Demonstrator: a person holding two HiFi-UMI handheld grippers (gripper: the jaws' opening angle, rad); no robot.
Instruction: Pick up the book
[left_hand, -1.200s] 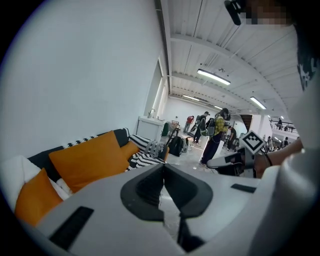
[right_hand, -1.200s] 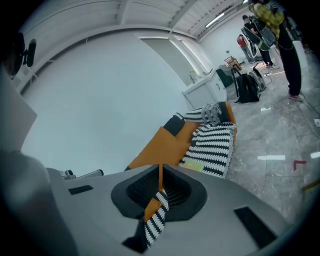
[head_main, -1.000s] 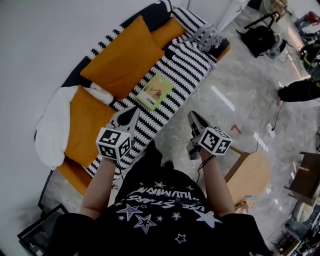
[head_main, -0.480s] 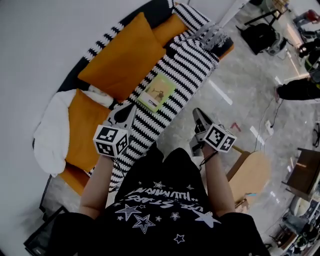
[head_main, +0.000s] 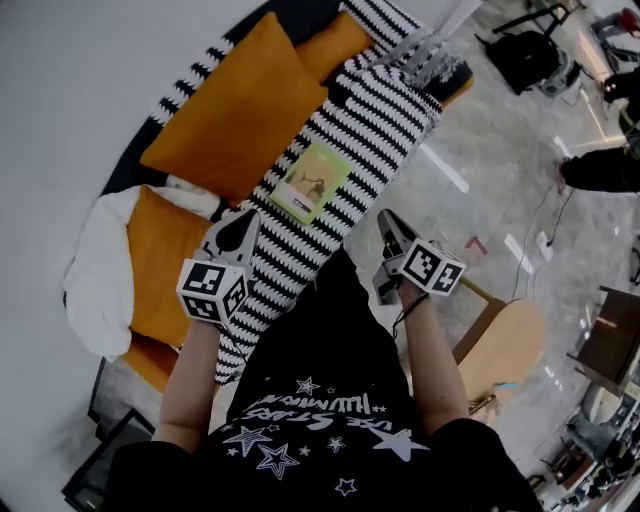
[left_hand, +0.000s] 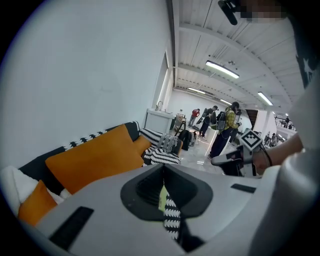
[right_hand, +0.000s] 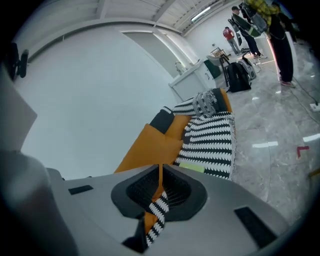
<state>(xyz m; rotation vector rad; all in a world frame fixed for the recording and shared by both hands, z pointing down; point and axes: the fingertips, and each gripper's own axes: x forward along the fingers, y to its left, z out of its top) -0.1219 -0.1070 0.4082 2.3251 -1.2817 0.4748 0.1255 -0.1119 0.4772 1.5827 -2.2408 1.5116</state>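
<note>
The green book (head_main: 311, 181) lay flat on the striped sofa (head_main: 385, 120). The left gripper (head_main: 238, 232) and right gripper (head_main: 386, 224), both closed and empty, had dipped.

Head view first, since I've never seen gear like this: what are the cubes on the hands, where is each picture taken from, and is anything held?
There is no robot. A person holds a two-jaw gripper in each hand, and the marker cubes are part of them. The head view comes from a camera on the person's head, looking steeply down. It shows the left gripper at left and the right gripper at right. The other two pictures come from a camera riding on each gripper, looking along its jaws. Ahead is a sofa with a striped blanket, orange cushions and a white pillow. A green book lies flat on the blanket. Both grippers' jaws are together with nothing between them. Neither touches the book, so nothing is held.
</note>
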